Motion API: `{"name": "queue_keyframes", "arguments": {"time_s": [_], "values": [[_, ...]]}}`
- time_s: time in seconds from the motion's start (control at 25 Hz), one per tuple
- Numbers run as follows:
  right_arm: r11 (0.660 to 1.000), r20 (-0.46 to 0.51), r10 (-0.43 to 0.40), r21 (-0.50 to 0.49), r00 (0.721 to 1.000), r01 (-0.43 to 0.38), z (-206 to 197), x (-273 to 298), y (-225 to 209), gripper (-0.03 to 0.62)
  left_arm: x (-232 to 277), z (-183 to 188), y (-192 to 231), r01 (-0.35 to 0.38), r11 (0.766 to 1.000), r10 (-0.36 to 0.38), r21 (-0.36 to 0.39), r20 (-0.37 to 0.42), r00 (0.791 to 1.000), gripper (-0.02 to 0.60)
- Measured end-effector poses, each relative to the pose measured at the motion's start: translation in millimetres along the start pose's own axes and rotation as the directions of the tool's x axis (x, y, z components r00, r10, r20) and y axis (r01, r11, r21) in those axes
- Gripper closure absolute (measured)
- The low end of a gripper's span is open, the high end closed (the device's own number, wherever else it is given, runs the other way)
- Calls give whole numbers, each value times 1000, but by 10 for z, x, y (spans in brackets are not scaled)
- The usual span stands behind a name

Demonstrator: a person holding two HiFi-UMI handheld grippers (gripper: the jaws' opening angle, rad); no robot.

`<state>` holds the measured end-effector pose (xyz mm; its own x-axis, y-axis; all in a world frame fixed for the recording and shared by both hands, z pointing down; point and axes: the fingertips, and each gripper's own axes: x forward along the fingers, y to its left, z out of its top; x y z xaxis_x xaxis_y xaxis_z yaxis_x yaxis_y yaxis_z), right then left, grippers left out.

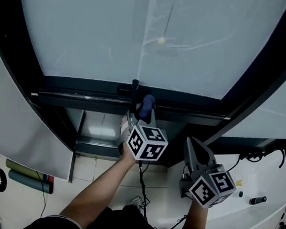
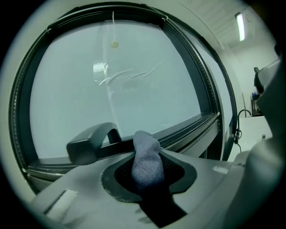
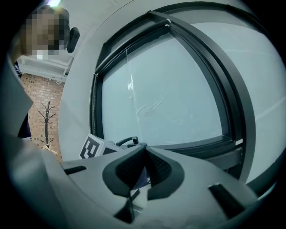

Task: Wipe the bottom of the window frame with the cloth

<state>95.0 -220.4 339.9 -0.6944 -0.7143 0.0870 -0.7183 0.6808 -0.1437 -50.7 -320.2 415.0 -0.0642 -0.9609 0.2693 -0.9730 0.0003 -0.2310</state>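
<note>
One window handle (image 2: pixel 90 141) beside the cloth (image 2: pixel 146 162)

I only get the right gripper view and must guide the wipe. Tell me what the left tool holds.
Observer: The left tool is shut on a bunched grey-blue cloth.
Operator: Say where the cloth is.
Observer: In the head view its tip is at the bottom rail of the window frame, just right of the black handle.
Operator: Place my right tool.
Observer: The head view shows the right tool short of the frame, lower than and right of the left tool.
</note>
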Motion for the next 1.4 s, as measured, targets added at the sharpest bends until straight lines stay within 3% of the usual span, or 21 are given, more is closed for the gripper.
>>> {"name": "queue_keyframes", "arguments": {"time_s": [0.28,0.72,1.24,1.4], "values": [[1000,-17,-7,-14,1000,7,-51,140,312,594,-122,-179,536,-32,999,33,-39,8,999,459],[994,-18,101,-50,995,-102,-8,698,1017,594,-373,-559,1717,-116,987,111,-113,-52,992,459],[973,-10,226,-40,974,-227,-164,1328,1980,594,-749,-1129,3420,-257,948,222,-187,-192,956,459],[971,-29,235,-38,972,-236,-251,1422,2160,594,-820,-1244,3730,-279,938,236,-207,-208,949,459]]}}
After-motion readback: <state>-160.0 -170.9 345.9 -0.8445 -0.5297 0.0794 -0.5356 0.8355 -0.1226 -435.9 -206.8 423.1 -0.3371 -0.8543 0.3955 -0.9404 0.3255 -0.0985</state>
